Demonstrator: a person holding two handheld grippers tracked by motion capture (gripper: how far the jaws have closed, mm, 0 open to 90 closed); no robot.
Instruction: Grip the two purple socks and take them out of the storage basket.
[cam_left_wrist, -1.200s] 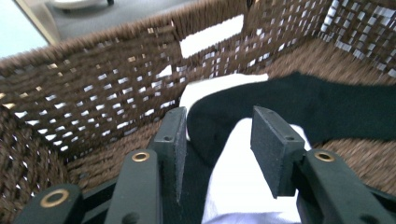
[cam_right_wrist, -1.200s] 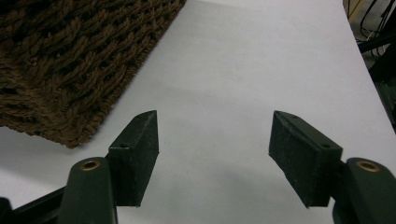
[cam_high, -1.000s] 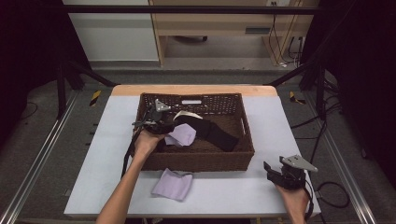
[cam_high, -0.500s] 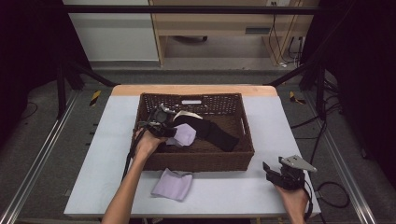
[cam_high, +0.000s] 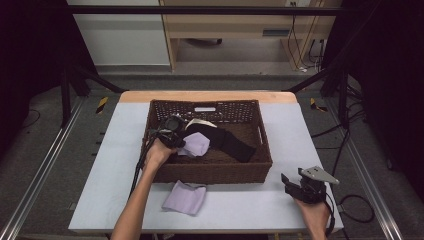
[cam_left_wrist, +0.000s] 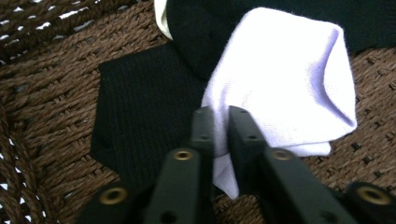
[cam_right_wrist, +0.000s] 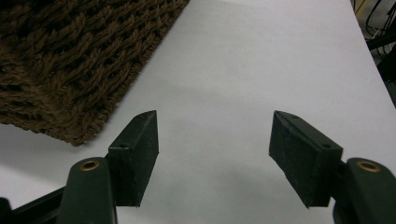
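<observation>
My left tool (cam_left_wrist: 220, 122) is down inside the wicker basket (cam_high: 210, 172), and its jaws have just been closing: they now pinch the near corner of the lilac sock (cam_left_wrist: 285, 84), cloth caught between them. That sock lies straight ahead of the tool, bunched on top of the black garment (cam_left_wrist: 140, 116) on the basket floor, its bulk running away and to the right of the pinch. So the way out is up and back toward me, over the near wall, where a second lilac sock (cam_high: 184, 196) lies on the worktop (cam_high: 240, 205). My right tool (cam_right_wrist: 214, 140) hangs wide open over bare worktop, just beside the basket's near right corner, well apart from the sock. The left is clearly the nearer hand.
</observation>
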